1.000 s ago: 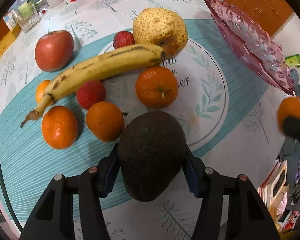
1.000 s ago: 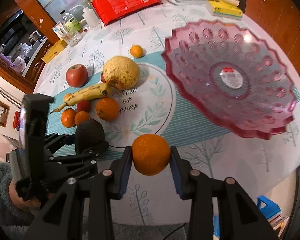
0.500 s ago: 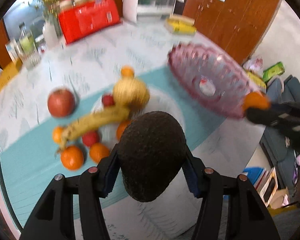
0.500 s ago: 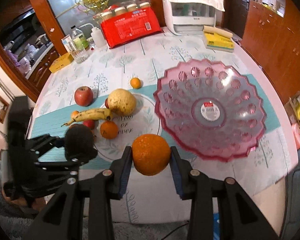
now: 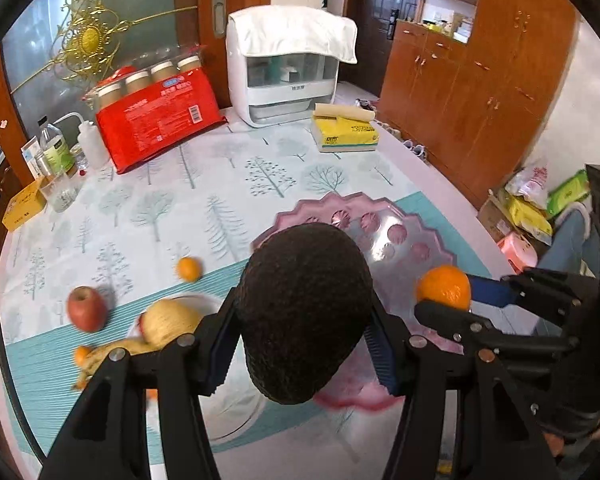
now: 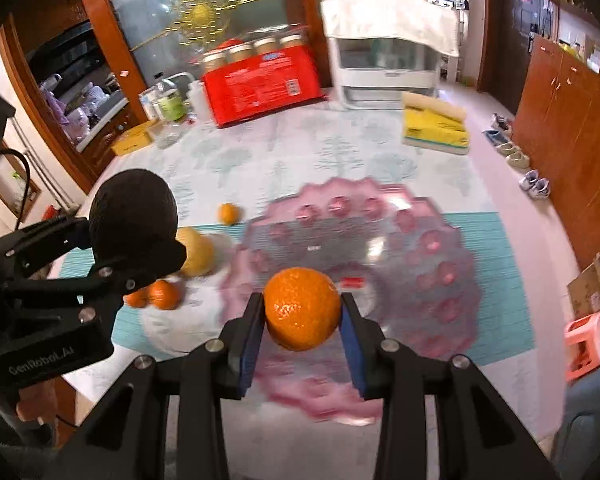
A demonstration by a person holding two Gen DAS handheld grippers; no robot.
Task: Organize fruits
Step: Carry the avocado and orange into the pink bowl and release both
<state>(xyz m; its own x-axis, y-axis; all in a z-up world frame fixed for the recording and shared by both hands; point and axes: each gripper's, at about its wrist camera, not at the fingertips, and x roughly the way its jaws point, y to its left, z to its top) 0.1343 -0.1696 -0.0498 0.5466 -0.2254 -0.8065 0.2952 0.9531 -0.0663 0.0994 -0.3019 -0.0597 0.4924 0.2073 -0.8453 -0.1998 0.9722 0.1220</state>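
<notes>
My left gripper (image 5: 302, 340) is shut on a dark, rough avocado (image 5: 304, 308), held high above the table; the avocado (image 6: 134, 218) also shows at the left of the right wrist view. My right gripper (image 6: 302, 320) is shut on an orange (image 6: 302, 308), hanging over the pink glass bowl (image 6: 432, 276). That orange (image 5: 444, 288) appears right of the avocado in the left wrist view, over the bowl (image 5: 380, 236). On the teal mat lie a red apple (image 5: 86, 308), a yellow pear (image 5: 172, 322), a banana (image 5: 108, 356) and small oranges (image 6: 156, 294).
At the table's back stand a red package (image 5: 160, 120), a white appliance (image 5: 288, 76), a yellow tissue pack (image 5: 346, 134) and bottles (image 5: 56, 152). A lone small orange (image 5: 188, 269) sits left of the bowl. Wooden cabinets (image 5: 480, 92) line the right wall.
Both grippers rose away from the table with their fruit and tilted up, so the room's back came into view. The right gripper's orange moved over the pink bowl; the avocado moved toward it.
</notes>
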